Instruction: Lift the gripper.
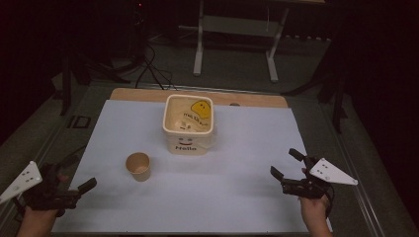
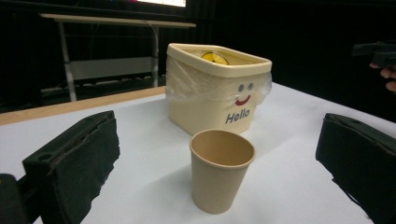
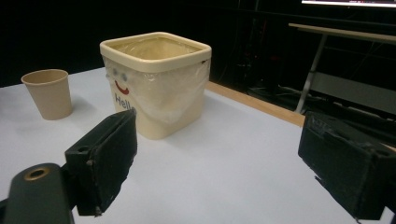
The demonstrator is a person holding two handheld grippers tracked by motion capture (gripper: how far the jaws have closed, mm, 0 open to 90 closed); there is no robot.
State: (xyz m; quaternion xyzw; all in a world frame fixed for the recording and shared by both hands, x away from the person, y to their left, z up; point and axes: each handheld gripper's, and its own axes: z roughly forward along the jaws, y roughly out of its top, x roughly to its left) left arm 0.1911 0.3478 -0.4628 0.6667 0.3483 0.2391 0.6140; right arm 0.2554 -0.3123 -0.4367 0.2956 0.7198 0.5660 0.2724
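Cream plastic forms the square bin [image 1: 188, 124], set at the centre-rear of the white sheet [image 1: 237, 197]; I read rounded corners, a thick rim and a clear crinkled film liner draped under that rim. The gripper views give me its printed smiley and "Hello"; the high view adds a yellow shape inside, whose nature I cannot make out. The brown paper cup [image 1: 138, 166] stands upright and apart from the bin, nearer my left side, tapered with a rolled lip. I hold the left gripper [image 1: 86, 186] at the sheet's near-left edge, jaws spread, holding nothing. The right gripper [image 1: 286, 165] sits at the near right, jaws likewise spread and empty. The jaw pads look matte black and rough-edged. The room beyond the wooden table edge [image 1: 148, 94] is too dark to resolve.
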